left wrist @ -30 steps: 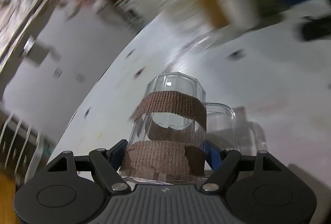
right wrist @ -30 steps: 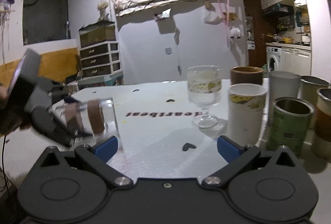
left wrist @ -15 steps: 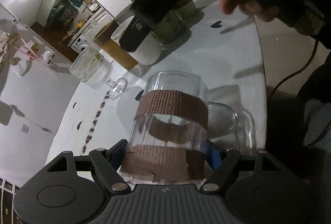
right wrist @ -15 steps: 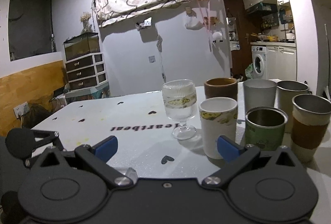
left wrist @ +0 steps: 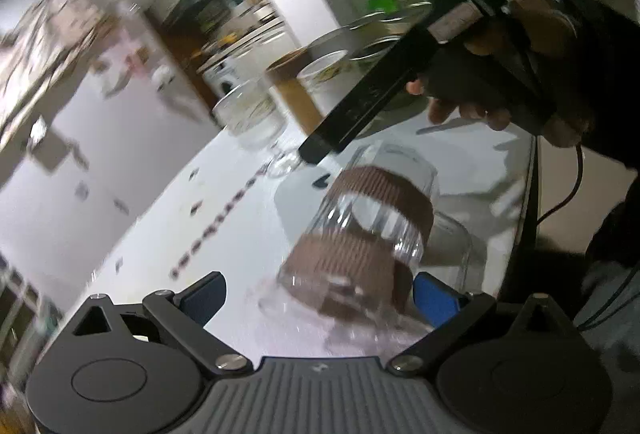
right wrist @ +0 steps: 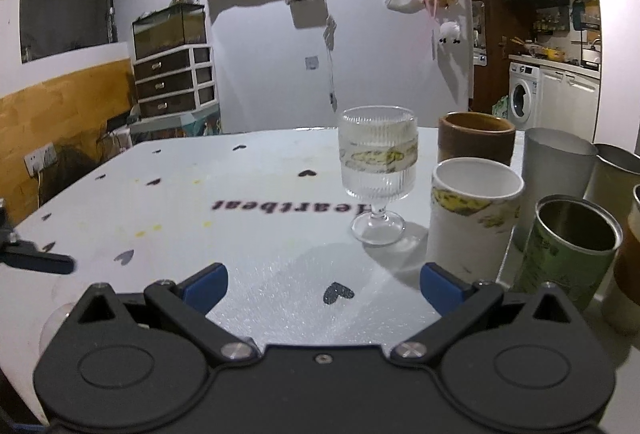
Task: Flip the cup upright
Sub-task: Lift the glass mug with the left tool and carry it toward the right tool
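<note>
A clear ribbed glass mug [left wrist: 360,234] with two brown bands and a side handle sits between the fingers of my left gripper [left wrist: 316,294] in the left wrist view. The jaws stand wide apart, with a gap on the left side, so the mug is loose and looks tilted and blurred over the white table [left wrist: 224,234]. My right gripper [right wrist: 322,284] is open and empty, low over the table. Its body and the hand holding it show in the left wrist view [left wrist: 372,89]. The mug is not visible in the right wrist view.
A stemmed ribbed glass [right wrist: 376,173], a white paper cup [right wrist: 472,218], a brown cup [right wrist: 476,135], a green tin [right wrist: 568,246] and grey metal cups [right wrist: 556,165] stand at the table's right. The table's near edge runs close by the mug [left wrist: 528,218].
My left gripper has opened: it was shut on the mug, now its fingers stand apart. The left wrist view has swung and blurred. The right gripper has barely moved.
</note>
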The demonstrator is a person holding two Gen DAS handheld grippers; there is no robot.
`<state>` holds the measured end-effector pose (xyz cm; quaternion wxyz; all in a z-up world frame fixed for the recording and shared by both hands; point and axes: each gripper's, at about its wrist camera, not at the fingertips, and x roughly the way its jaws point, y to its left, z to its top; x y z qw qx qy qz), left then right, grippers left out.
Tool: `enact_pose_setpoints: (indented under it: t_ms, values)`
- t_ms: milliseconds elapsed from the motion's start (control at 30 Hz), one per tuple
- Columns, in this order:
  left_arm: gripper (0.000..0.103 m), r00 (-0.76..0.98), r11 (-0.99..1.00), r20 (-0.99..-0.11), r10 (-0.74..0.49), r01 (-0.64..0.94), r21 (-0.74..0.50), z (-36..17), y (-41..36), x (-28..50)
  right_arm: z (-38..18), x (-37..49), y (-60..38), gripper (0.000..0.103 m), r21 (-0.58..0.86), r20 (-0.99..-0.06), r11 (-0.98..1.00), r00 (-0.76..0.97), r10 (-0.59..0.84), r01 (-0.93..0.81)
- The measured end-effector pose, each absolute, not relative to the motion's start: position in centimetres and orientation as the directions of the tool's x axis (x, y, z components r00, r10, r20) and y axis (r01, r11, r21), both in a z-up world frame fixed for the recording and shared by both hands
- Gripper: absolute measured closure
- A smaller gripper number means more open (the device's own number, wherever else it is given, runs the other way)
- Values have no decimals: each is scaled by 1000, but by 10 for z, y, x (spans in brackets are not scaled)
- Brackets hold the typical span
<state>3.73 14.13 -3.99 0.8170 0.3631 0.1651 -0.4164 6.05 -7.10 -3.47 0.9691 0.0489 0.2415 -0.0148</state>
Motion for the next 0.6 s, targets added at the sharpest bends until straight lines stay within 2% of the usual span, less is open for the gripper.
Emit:
enact_pose_setpoints:
  t_ms: [267, 433, 600]
  values:
    - [3, 617, 592, -585, -525, 759, 269, -45, 179, 55, -44, 61, -75, 0, 58, -514, 996, 857, -29, 69]
    - [4, 646, 701, -588, -486, 690, 178, -45, 191, 77, -46, 45, -79, 0, 72, -519, 997, 855, 3, 40]
    - [4, 605, 746, -608, -514, 665, 31, -47, 195, 108, -44, 22, -79, 0, 75, -529, 997, 849, 22, 20]
